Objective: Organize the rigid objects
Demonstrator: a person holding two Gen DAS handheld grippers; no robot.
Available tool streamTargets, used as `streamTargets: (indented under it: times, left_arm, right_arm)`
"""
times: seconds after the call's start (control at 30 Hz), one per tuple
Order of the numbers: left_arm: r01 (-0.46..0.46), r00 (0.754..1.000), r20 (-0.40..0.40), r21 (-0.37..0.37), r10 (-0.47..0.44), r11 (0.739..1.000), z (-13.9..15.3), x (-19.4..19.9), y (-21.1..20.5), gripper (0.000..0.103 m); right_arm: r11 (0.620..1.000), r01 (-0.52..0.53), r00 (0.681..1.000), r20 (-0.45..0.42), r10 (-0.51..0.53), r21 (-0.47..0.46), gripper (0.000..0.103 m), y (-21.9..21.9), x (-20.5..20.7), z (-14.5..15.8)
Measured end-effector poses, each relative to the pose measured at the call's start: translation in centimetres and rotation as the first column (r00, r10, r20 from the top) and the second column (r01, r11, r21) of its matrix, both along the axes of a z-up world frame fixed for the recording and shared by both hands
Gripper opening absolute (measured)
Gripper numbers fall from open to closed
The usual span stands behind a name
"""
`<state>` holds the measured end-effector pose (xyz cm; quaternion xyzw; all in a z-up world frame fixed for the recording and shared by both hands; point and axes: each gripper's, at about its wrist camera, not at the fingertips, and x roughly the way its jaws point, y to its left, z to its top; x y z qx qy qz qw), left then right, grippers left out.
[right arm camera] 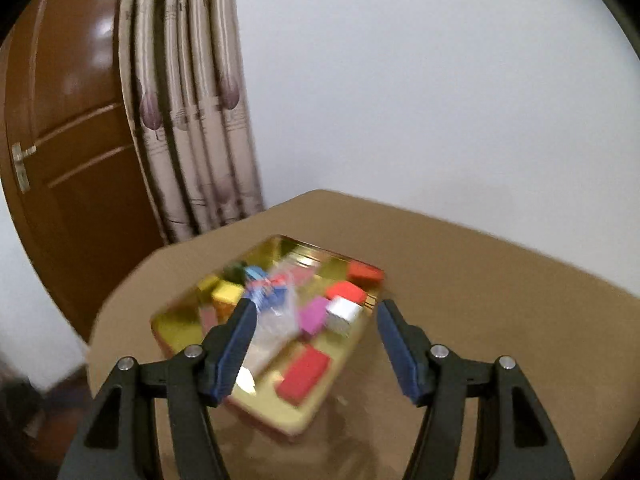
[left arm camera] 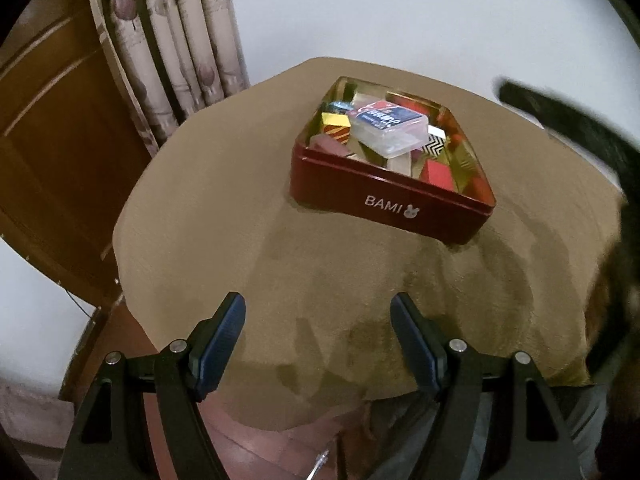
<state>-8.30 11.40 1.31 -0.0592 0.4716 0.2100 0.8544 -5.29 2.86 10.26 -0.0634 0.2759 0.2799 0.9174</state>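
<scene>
Left tongs (left arm camera: 318, 312): released, fingers spread wide, nothing between them; they hang over the near edge of the tan-covered table (left arm camera: 224, 216).

Right tongs (right arm camera: 312, 312): released, fingers spread wide, nothing gripped; they hang just above the near end of the tin, which shows between and beyond the fingers.

Red tin (left arm camera: 384, 204), lid off, gold-lined, marked "BAMI" with a rabbit emblem on its near wall: stands on the table ahead of the left tongs and somewhat to their right, well apart from them.

Contents, seen from the left tongs: a clear plastic case (left arm camera: 390, 128) with a blue-and-red printed label lying on top of the pile; a gold and red-striped block (left arm camera: 336, 125) left of the case; a dull red block (left arm camera: 332, 146) at the near left corner; a black-and-white zigzag block (left arm camera: 432, 145) right of the case; a red block (left arm camera: 438, 174) toward the near right wall.

Contents, seen from the right tongs, blurred: a flat red block (right arm camera: 304, 372) nearest; a purple block (right arm camera: 314, 314), a white block (right arm camera: 343, 312) and a yellow block (right arm camera: 228, 294) farther in; the clear case (right arm camera: 276, 308) lies just beside the left finger.

Left view only: the lettering on the tin's wall, and a dark blurred shape (left arm camera: 580, 136) at right.

Right view only: a door handle (right arm camera: 20, 166).

Beyond the table in both: a brown wooden door (right arm camera: 60, 160), a patterned curtain (right arm camera: 188, 120), a white wall (left arm camera: 400, 12).
</scene>
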Motion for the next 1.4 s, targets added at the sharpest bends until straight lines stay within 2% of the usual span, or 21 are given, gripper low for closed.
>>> streamTargets:
  times: [0.1, 0.23, 0.4, 0.63, 1.0, 1.13, 1.17, 1.23, 1.33, 1.4]
  left_arm:
    - [0.023, 1.0, 0.008, 0.019, -0.023, 1.0, 0.1, 0.1, -0.8, 0.071]
    - [0.043, 0.999, 0.021, 0.054, -0.044, 0.998, 0.8, 0.1, -1.9, 0.073]
    - [0.045, 0.996, 0.068, 0.078, -0.05, 0.996, 2.5, -0.5, -2.9, 0.073]
    - [0.042, 0.994, 0.092, 0.084, -0.049, 0.996, 3.4, -0.8, -3.4, 0.073]
    - [0.022, 0.991, 0.126, 0.07, -0.031, 0.997, 4.4, -1.1, -3.3, 0.074]
    - [0.04, 0.987, 0.15, 0.07, -0.05, 0.997, 4.9, -1.2, -3.4, 0.074]
    - [0.041, 0.985, 0.163, 0.08, -0.054, 0.996, 5.1, -1.2, -3.5, 0.075]
    - [0.034, 0.982, 0.184, 0.077, -0.047, 0.996, 5.6, -1.1, -3.4, 0.097]
    - [0.0, 0.971, 0.239, 0.081, -0.019, 0.997, 6.4, -1.3, -3.1, 0.098]
    - [0.001, 0.971, 0.237, 0.056, -0.014, 0.998, 6.7, -1.1, -2.6, 0.098]
  right_arm:
    - [0.998, 0.05, 0.999, 0.014, -0.051, 0.024, 0.078, -2.6, -2.9, -0.5]
    - [0.996, 0.084, 0.994, 0.063, -0.085, 0.004, 0.078, -3.6, -5.4, -1.0]
    - [0.993, 0.117, 0.987, 0.112, -0.116, 0.001, 0.078, -4.7, -7.4, 0.1]
    - [0.989, 0.151, 0.976, 0.157, -0.151, 0.009, 0.078, -5.3, -8.6, 1.7]
    - [0.987, 0.157, 0.972, 0.173, -0.157, 0.012, 0.078, -5.3, -9.2, 2.5]
    - [0.985, 0.174, 0.968, 0.184, -0.173, 0.01, 0.078, -5.0, -9.2, 2.7]
    - [0.985, 0.172, 0.968, 0.183, -0.171, 0.008, 0.078, -4.8, -9.2, 2.7]
    - [0.986, 0.168, 0.968, 0.187, -0.166, 0.005, 0.078, -4.6, -9.2, 2.8]
    - [0.987, 0.164, 0.967, 0.199, -0.161, 0.002, 0.078, -4.4, -9.6, 2.8]
    - [0.987, 0.158, 0.967, 0.201, -0.156, 0.008, 0.078, -4.5, -9.7, 2.9]
